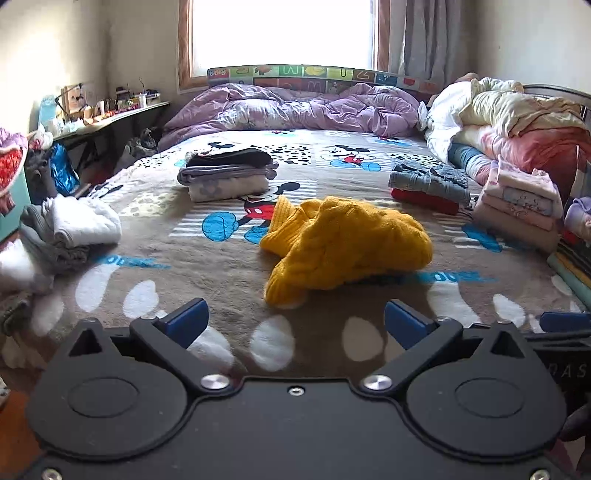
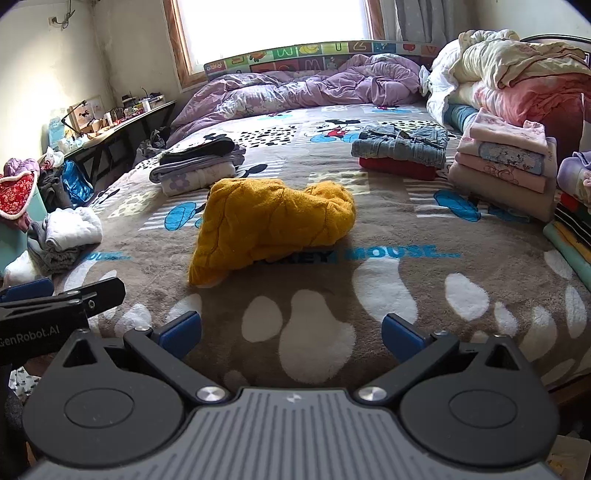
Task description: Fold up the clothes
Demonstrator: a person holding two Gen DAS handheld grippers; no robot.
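A yellow knit sweater (image 1: 343,243) is lying crumpled in the middle of the bed, on the brown cartoon-print blanket (image 1: 207,280), and it is looking like the next garment to be folded. Both tools are hovering over the near edge of the blanket, well short of it. The left gripper (image 1: 295,321) is standing with its blue pads spread as wide as they go, with nothing between them. The right gripper (image 2: 291,334) is doing the same, wide apart and empty.

Judging by this, the step in hand is the approach: nothing is being held, and the sweater is not yet spread flat. The next move is probably calling for both tools to reach forward, pinch the bunched knit at 2 separate edges and pull it out flat, since a sleeve is curling under toward the near side.

Around it, finished work is sitting in stacks: a dark and grey pile (image 1: 229,173) at far left, a denim and red pile (image 1: 428,188) at far right, and pink folded items (image 1: 517,199) further right. Loose white and grey clothes (image 1: 70,229) are lying at the left edge. A purple duvet (image 1: 295,107) is heaped along the far end beneath a bright window (image 1: 284,33), and a cluttered shelf (image 1: 110,114) is running along the left wall.
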